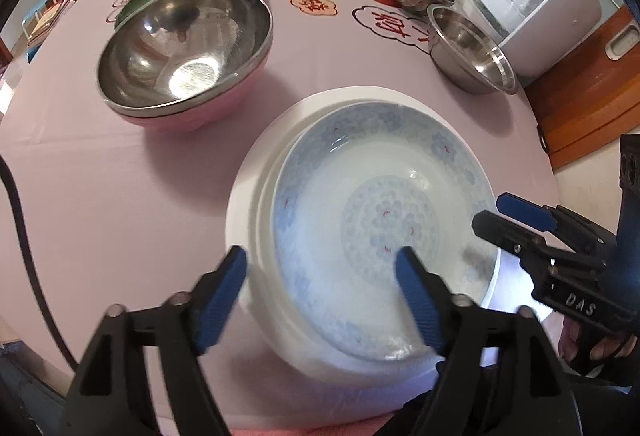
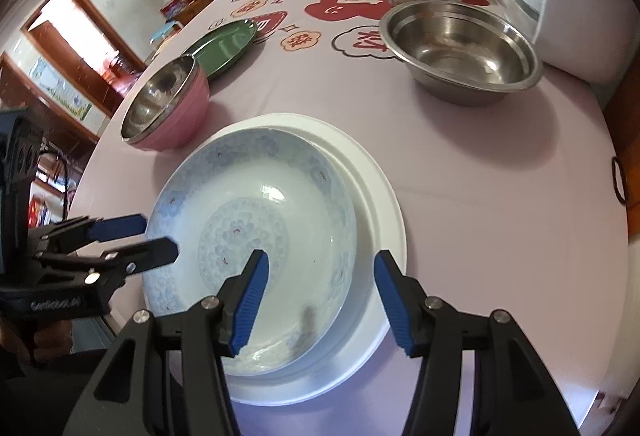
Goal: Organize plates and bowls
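We judge the stacking step in hand: the blue-patterned plate (image 2: 256,220) sits nested on the white plate (image 2: 384,203) at six o'clock of the pink tablecloth (image 2: 460,171). The left gripper (image 1: 320,300) and right gripper (image 2: 320,300) both stand wide, empty, straddling opposite rims. Next we expect either bowl: pink bowl (image 2: 168,107) at ten o'clock, steel bowl (image 2: 460,51) at one. A green plate (image 2: 224,45) lies beyond; shelving and a doorway behind.

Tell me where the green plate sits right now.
The green plate lies far left on the table, directly behind the pink bowl, in both views.
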Available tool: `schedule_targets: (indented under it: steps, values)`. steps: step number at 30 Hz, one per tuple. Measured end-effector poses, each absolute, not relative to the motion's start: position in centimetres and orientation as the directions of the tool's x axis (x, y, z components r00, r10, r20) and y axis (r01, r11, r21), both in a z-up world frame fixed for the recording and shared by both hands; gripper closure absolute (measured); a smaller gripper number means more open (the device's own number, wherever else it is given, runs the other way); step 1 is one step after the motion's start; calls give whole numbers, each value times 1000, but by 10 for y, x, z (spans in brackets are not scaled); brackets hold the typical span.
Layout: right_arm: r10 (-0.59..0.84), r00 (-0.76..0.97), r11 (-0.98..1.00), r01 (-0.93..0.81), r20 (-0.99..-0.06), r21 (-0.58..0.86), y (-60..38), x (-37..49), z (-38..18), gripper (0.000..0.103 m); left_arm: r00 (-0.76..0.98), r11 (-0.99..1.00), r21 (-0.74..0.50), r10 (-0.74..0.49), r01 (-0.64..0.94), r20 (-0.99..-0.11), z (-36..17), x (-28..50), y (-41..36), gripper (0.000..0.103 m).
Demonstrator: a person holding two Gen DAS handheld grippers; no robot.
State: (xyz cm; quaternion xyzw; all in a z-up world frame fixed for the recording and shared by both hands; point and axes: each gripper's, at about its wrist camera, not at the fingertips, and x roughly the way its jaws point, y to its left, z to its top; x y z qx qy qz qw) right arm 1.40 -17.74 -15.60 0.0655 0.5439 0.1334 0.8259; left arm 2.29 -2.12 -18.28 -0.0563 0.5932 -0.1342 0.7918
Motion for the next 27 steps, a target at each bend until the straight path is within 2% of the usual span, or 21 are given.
schedule_targets:
  steps: [15,27]
  values:
    - [308,488,946,-71,-817,315,-174,-15,-143,48,282,958,-260,-284,120,-916,-163,-3,20,24]
    - [382,528,908,-61,-759,415,-147,6,-131,48,398,967,-251,-249,46,-883,-118,16,84,24]
